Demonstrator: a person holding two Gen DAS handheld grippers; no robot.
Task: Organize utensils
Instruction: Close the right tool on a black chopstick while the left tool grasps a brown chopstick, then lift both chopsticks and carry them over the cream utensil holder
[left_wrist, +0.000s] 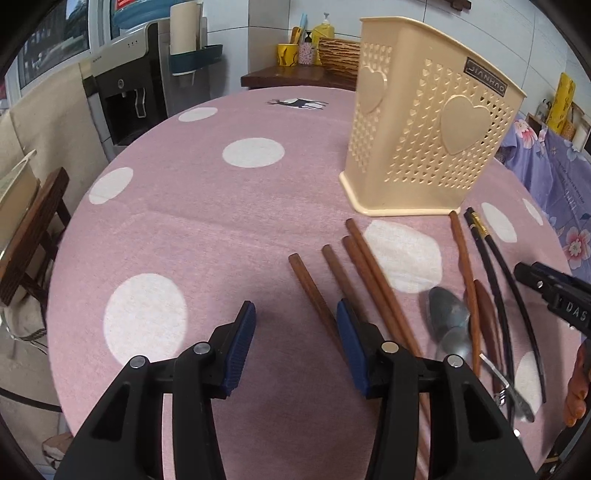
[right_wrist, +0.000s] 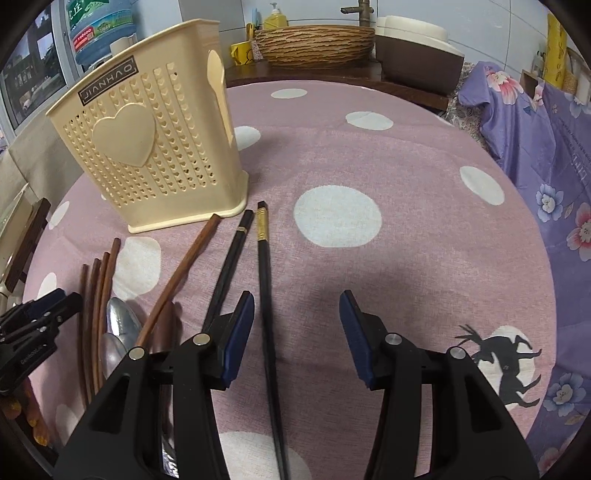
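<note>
- Two grippers hover over the pink dotted tablecloth (left_wrist: 207, 236), and we see both with jaws spread wide and nothing between the pads.
- Our left gripper (left_wrist: 295, 347) hangs above the near ends of the brown wooden chopsticks (left_wrist: 354, 266), four of which lie side by side; one passes under its right pad, but we see no grip on it.
- Our right gripper (right_wrist: 297, 334) sits over bare cloth, with one black chopstick (right_wrist: 267, 295) running between its fingers toward the far side, closer to the left pad (right_wrist: 238, 336).
- The second black chopstick (right_wrist: 229, 266) lies just left of the first, passing under that left finger.
- A long wooden spoon (right_wrist: 177, 277) lies left of the black pair, its handle end almost at the holder's base.
- We see a metal spoon (left_wrist: 448, 314) beside the wooden one, bowl toward the far side, with a second metal bowl just nearer.
- The cream perforated utensil holder (left_wrist: 424, 147), with heart shapes on its walls, stands upright on the far side of all the utensils; we cannot see inside it.
</note>
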